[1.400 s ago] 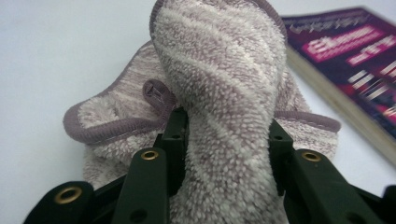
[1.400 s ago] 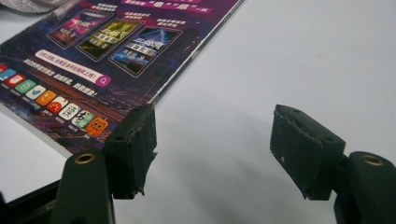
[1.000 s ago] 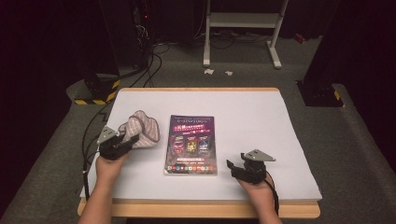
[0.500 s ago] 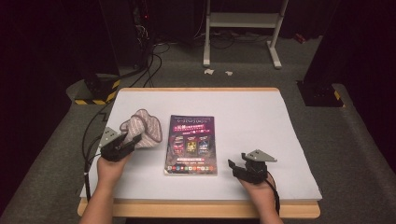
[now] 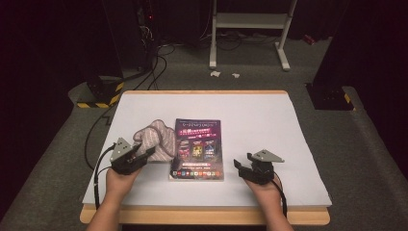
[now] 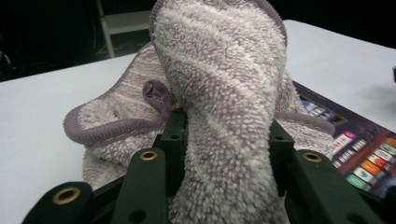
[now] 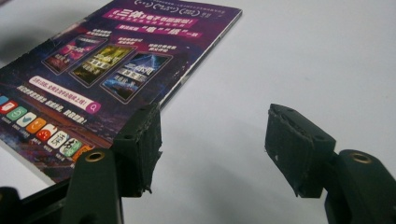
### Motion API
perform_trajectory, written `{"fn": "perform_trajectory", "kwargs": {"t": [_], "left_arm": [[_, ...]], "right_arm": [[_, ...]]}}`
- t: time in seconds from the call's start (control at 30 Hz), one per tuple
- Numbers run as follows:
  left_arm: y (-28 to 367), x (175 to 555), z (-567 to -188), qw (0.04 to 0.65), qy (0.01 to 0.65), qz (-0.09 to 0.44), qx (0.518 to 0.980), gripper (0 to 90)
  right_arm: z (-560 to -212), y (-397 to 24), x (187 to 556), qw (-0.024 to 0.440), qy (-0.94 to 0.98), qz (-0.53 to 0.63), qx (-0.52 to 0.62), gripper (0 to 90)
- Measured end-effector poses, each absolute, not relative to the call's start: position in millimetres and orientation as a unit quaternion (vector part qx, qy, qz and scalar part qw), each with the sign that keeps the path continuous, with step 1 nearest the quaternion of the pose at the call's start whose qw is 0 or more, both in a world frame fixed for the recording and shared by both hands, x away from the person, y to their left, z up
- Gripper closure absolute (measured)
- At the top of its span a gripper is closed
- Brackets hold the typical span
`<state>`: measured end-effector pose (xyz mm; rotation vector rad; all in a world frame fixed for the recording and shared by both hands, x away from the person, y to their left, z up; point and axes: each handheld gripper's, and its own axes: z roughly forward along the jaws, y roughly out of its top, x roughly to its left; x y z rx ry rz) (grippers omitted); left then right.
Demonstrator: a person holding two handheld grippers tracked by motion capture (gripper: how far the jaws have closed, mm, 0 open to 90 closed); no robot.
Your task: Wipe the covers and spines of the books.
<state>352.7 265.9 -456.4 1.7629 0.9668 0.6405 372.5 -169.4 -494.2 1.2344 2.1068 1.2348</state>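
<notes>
The left gripper (image 5: 144,156) has its fingers (image 6: 173,140) clamped on a fold of the towel (image 5: 156,140), which bulges up between them in the left gripper view (image 6: 219,93). The rest of the towel lies bunched on the tabletop (image 5: 250,108) just beyond the fingertips, its dark hem curling off to one side of the fingers. Its far edge touches or overlaps the booklet (image 5: 198,149), which lies just past the towel on the side toward the right gripper (image 5: 244,167).

The right gripper rests low over the tabletop on the other side of the booklet, with its fingers (image 7: 140,144) apart and nothing between them; they have just been closing a little, with bare tabletop in the gap. In the right gripper view the booklet (image 7: 112,70) lies flat just ahead of one fingertip and to that side, its near edge running past that finger, while the other finger stands over bare tabletop, well apart from the booklet. The two grippers are well apart, with the booklet between them.
</notes>
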Motion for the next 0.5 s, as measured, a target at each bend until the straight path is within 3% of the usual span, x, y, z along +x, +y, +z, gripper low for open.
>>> {"fn": "perform_trajectory", "kwargs": {"t": [0.5], "left_arm": [[236.6, 345.4, -468.8, 0.471, 0.364, 0.233, 0.769, 61.8]], "right_arm": [[-492.8, -164.7, 380.6, 0.202, 0.750, 0.453, 0.438, 37.7]]}}
